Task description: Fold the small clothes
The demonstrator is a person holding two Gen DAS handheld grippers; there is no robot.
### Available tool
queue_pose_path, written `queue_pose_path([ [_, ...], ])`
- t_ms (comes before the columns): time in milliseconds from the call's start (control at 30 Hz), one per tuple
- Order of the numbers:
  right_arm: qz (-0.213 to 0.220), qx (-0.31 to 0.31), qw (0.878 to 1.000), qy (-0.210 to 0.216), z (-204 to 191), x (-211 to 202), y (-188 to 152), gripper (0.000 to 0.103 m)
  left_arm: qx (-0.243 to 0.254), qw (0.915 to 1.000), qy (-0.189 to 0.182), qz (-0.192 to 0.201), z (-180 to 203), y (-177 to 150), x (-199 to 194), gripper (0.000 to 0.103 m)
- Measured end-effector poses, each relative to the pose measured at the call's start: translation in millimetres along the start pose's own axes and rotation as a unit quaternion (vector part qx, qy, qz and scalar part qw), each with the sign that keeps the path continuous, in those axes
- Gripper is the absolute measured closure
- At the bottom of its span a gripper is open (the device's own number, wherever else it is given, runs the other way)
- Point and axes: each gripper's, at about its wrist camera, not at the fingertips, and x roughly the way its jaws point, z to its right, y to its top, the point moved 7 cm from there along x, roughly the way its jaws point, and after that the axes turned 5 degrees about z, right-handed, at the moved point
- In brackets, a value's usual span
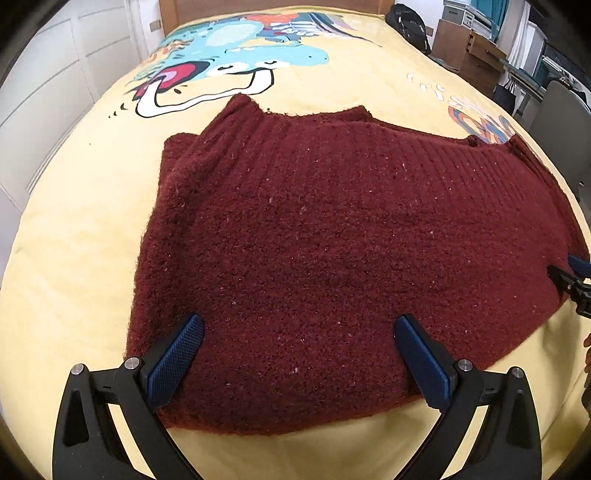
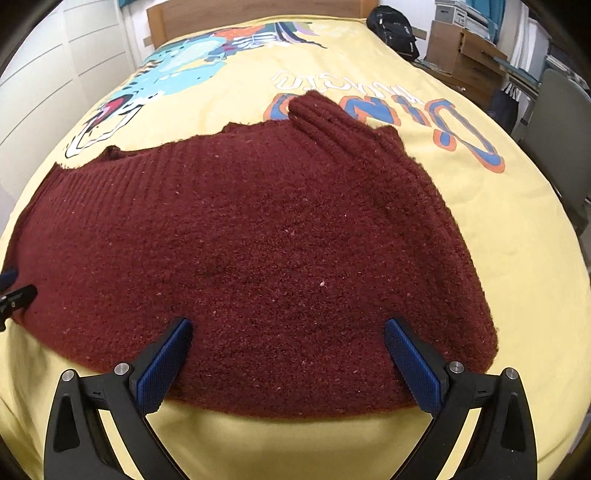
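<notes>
Bedroom with white wardrobe [image 1: 55, 92] on the left side, wooden headboard [image 2: 258, 14] at the far end, black backpack [image 1: 410, 26] and boxes [image 2: 465, 48] on the right

Yellow bedspread [image 1: 74, 240] with cartoon print, giving broad and flat place for folding

Dark red knitted sweater [image 1: 314, 229] lying across the near part of the bed, quite flat, ribbed band along the far edge; one sleeve [image 2: 332, 125] bent inward and resting on the body, probably as first fold already made. Left side looks doubled too, but not possible to tell for sure

Left gripper [image 1: 299, 354] wide open, holding nothing, blue pads [image 1: 177, 358] hovering over the near hem on the left part of the sweater; touching the cloth or only above it, cannot tell

Right gripper [image 2: 288, 354] also wide open and empty, placed over the near hem on the right part

Both placed side by side at the same edge, well apart, probably so as to pinch the hem at two points and carry it evenly toward the far edge. Wide jaws needed for such thick, soft knit; risk of taking only the top layer, or of uneven fold if one side lifts first
</notes>
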Motion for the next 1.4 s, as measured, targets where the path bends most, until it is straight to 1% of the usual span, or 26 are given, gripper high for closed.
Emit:
queue_pose_path([
  [67, 0.003, -0.014, 1.000, 0.001, -4.3, -12.7, 4.8, 0.000, -0.011, 0.9998, -0.008, -0.011, -1.4, 4.1, -6.3, 0.001],
  [133, 0.007, -0.034, 0.999, -0.007, -7.0, -26.7, 7.0, 0.000, -0.035, 0.9992, -0.019, -0.011, -7.2, 12.7, -19.0, 0.001],
  [233, 0.009, -0.049, 0.999, -0.003, -11.4, -43.3, 6.6, 0.000, -0.068, 0.9972, -0.030, 0.001, -29.2, 28.1, -41.2, 0.001],
  [333, 0.008, -0.059, 0.998, -0.007, -13.5, -55.1, 0.6, 0.000, -0.090, 0.9954, -0.032, -0.008, -53.4, 35.1, -47.8, 0.001],
  [433, 0.005, -0.059, 0.998, -0.018, -11.6, -62.2, -9.4, 0.000, -0.114, 0.9924, -0.034, -0.032, -78.9, 34.1, -37.8, 0.001],
  [500, -0.001, -0.052, 0.998, -0.023, -7.2, -64.6, -15.9, 0.000, -0.135, 0.9884, -0.048, -0.050, -89.6, 28.7, -26.0, 0.001],
  [600, -0.009, -0.037, 0.999, -0.029, 3.1, -69.1, -25.7, 0.000, -0.165, 0.9799, -0.079, -0.080, -92.0, 18.0, -6.0, 0.001],
  [700, -0.017, -0.030, 0.999, -0.038, 12.7, -71.5, -32.8, 0.000, -0.172, 0.9747, -0.093, -0.108, -90.0, 8.4, 15.7, 0.001],
  [733, -0.020, -0.028, 0.999, -0.042, 17.3, -71.3, -34.9, 0.000, -0.169, 0.9746, -0.095, -0.112, -88.1, 5.5, 20.6, 0.001],
  [800, -0.023, -0.023, 0.998, -0.048, 24.2, -72.5, -37.1, 0.000, -0.163, 0.9775, -0.093, -0.097, -86.2, 5.3, 21.3, 0.001],
  [900, -0.021, -0.007, 0.998, -0.051, 34.5, -76.5, -38.6, 0.000, -0.155, 0.9785, -0.096, -0.097, -83.6, 5.1, 19.9, 0.002],
  [933, -0.020, -0.004, 0.998, -0.051, 36.4, -77.5, -38.4, 0.000, -0.150, 0.9790, -0.097, -0.098, -81.5, 4.9, 18.8, 0.012],
  [967, -0.018, -0.001, 0.999, -0.051, 38.4, -78.8, -38.1, 0.000, -0.144, 0.9787, -0.108, -0.098, -77.8, 6.6, 15.9, 0.034],
  [1000, -0.015, 0.002, 0.999, -0.051, 40.3, -80.4, -37.7, 0.000, -0.145, 0.9765, -0.125, -0.099, -73.1, 9.3, 13.6, 0.047],
  [1033, -0.013, 0.006, 0.999, -0.051, 42.6, -82.3, -37.0, 0.000, -0.152, 0.9730, -0.139, -0.103, -71.2, 9.9, 15.1, 0.054],
  [1100, -0.009, 0.012, 0.999, -0.049, 44.9, -84.7, -35.6, 0.000, -0.146, 0.9748, -0.132, -0.105, -68.9, 11.2, 14.1, 0.059],
  [1167, -0.003, 0.021, 0.999, -0.044, 48.2, -89.3, -34.4, 0.000, -0.153, 0.9728, -0.139, -0.105, -68.6, 12.6, 10.8, 0.070],
  [1267, 0.004, 0.029, 0.999, -0.038, 51.2, -94.6, -31.3, 0.000, -0.170, 0.9694, -0.145, -0.101, -64.0, 22.0, -6.0, 0.074],
  [1333, 0.009, 0.034, 0.999, -0.036, 53.7, -98.1, -29.7, 0.000, -0.162, 0.9707, -0.151, -0.093, -58.2, 31.6, -18.1, 0.075],
  [1400, 0.015, 0.040, 0.999, -0.033, 57.3, -100.6, -27.1, 0.000, -0.155, 0.9703, -0.166, -0.084, -46.1, 45.2, -35.3, 0.076],
])
